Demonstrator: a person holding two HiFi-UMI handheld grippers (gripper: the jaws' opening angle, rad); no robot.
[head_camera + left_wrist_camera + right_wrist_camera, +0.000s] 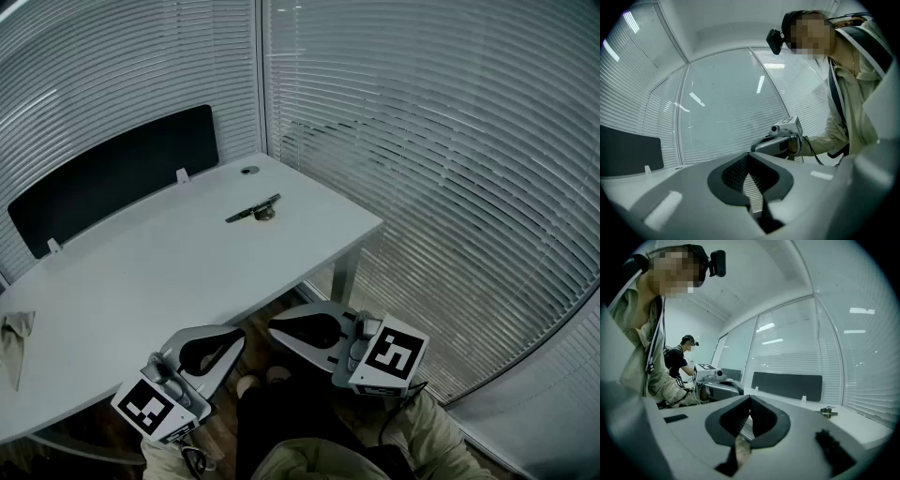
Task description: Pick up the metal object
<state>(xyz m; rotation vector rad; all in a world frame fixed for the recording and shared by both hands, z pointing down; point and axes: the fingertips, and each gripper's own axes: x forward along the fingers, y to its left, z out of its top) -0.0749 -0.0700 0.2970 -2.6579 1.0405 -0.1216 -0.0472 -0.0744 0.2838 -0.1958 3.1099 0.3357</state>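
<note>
The metal object (pixel 255 212), a dark slim bar with a small round part beside it, lies on the far right part of the white desk (pixel 169 272). In the right gripper view the metal object (pixel 828 412) shows small at the desk's far right. Both grippers hang low in front of the desk's near edge, well short of the object. My left gripper (pixel 234 335) is shut and holds nothing; its jaws (pixel 749 155) meet tip to tip. Pointing left, my right gripper (pixel 277 328) is also shut and empty (pixel 750 398).
A black partition panel (pixel 112 178) runs along the desk's back edge. A crumpled cloth (pixel 17 339) lies at the left end, and a cable hole (pixel 248 171) sits near the far corner. Blinds-covered glass walls (pixel 450 187) close in the right side. Another person (pixel 679 363) stands further off.
</note>
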